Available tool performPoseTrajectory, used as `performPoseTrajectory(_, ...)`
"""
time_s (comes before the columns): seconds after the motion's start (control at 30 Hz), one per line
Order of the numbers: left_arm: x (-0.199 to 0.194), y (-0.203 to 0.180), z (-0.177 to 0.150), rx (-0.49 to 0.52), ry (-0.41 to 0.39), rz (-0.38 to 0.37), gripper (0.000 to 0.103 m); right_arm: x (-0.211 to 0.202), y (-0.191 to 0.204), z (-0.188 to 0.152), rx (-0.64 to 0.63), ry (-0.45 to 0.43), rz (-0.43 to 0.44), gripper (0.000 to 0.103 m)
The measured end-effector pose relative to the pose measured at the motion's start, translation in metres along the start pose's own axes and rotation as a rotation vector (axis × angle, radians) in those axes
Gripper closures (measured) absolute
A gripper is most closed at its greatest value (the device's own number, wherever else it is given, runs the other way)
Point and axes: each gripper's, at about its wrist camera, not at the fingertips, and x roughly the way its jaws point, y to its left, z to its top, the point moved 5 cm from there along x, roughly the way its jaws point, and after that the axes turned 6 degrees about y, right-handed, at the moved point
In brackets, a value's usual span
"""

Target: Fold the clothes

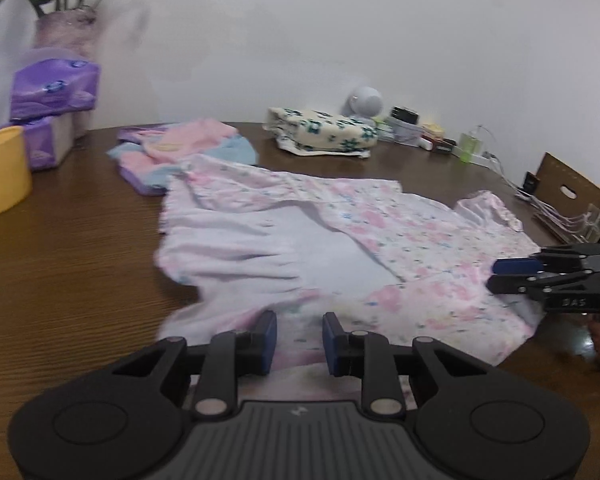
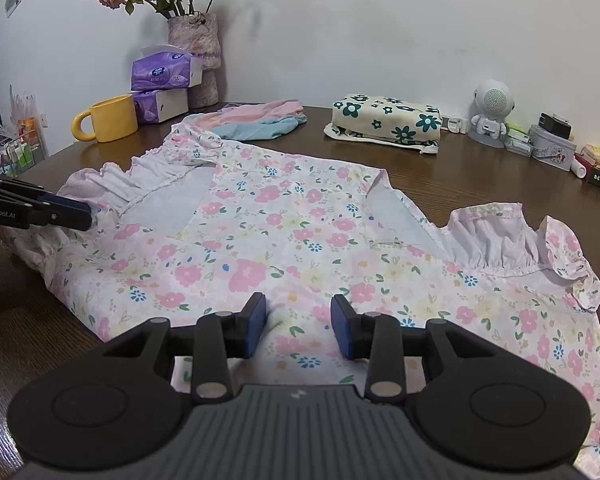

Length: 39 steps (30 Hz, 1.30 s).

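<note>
A pink floral garment (image 2: 260, 220) with ruffled sleeves lies spread on the brown wooden table (image 2: 480, 176). Both of its sides are turned in, so the white inside shows. My right gripper (image 2: 299, 320) hovers open just above the garment's near edge, nothing between its blue pads. In the left wrist view my left gripper (image 1: 300, 340) is open too, low over the garment (image 1: 400, 232) at its ruffled end. The right wrist view shows the left gripper (image 2: 80, 212) by the far-left sleeve ruffle. The right gripper (image 1: 500, 274) comes in from the right over the cloth's edge.
Folded pink and blue clothes (image 2: 256, 120) lie behind the garment. Beyond them stand a yellow mug (image 2: 112, 118), purple tissue packs (image 2: 164, 70), a vase of flowers (image 2: 198, 52), a floral pouch (image 2: 384, 120) and a white robot-shaped speaker (image 2: 490, 112) with small tins along the wall.
</note>
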Motion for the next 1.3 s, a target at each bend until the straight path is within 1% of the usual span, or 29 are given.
performPoseTrajectory(0.07,-0.003,0.003,-0.001,0.005,-0.006,0.024,0.080,-0.004,0.004,0.001,-0.004,-0.009,0.009,0.068)
performPoseTrajectory(0.17,-0.007,0.003,-0.001,0.005,-0.023,0.039,0.079,-0.014,0.014,0.002,-0.013,-0.030,0.032,0.067)
performPoseTrajectory(0.23,-0.019,-0.002,0.005,0.004,-0.070,0.029,0.077,-0.020,0.021,0.003,-0.020,-0.044,0.048,0.067)
performPoseTrajectory(0.27,-0.026,-0.009,0.006,0.013,-0.096,0.014,0.071,-0.023,0.024,0.004,-0.023,-0.051,0.056,0.066)
performPoseTrajectory(0.33,-0.041,-0.024,0.010,0.031,-0.147,-0.019,0.067,-0.030,0.031,0.005,-0.029,-0.065,0.071,0.065)
performPoseTrajectory(0.4,-0.048,-0.043,0.010,0.071,-0.163,-0.049,0.066,-0.036,0.037,0.006,-0.035,-0.079,0.086,0.065)
performPoseTrajectory(0.53,-0.035,-0.082,0.004,0.154,-0.104,-0.101,0.065,-0.047,0.051,0.008,-0.048,-0.104,0.114,0.066)
performPoseTrajectory(0.6,-0.021,-0.096,0.000,0.182,-0.059,-0.113,0.066,-0.039,0.060,0.005,-0.065,-0.088,0.104,0.066)
performPoseTrajectory(0.7,-0.008,-0.107,-0.006,0.213,-0.019,-0.103,0.068,-0.026,0.073,0.000,-0.091,-0.065,0.088,0.067)
performPoseTrajectory(0.73,-0.005,-0.109,-0.009,0.220,-0.010,-0.090,0.073,-0.022,0.077,-0.001,-0.099,-0.057,0.082,0.068)
performPoseTrajectory(0.77,-0.002,-0.109,-0.011,0.227,-0.002,-0.079,0.079,-0.019,0.081,-0.003,-0.106,-0.050,0.078,0.068)
performPoseTrajectory(0.8,0.001,-0.109,-0.013,0.228,0.004,-0.072,0.082,-0.018,0.083,-0.004,-0.108,-0.048,0.076,0.069)
performPoseTrajectory(0.87,0.004,-0.108,-0.015,0.226,0.013,-0.060,0.084,-0.017,0.086,-0.006,-0.114,-0.032,0.078,0.075)
performPoseTrajectory(0.93,0.005,-0.105,-0.018,0.217,0.020,-0.050,0.086,-0.017,0.082,-0.008,-0.109,-0.028,0.071,0.078)
performPoseTrajectory(1.07,0.005,-0.097,-0.022,0.200,0.033,-0.034,0.088,-0.019,0.076,-0.013,-0.099,-0.018,0.056,0.080)
performPoseTrajectory(1.3,-0.002,-0.084,-0.026,0.170,0.023,-0.009,0.088,-0.026,0.056,-0.022,-0.074,-0.010,0.011,0.080)
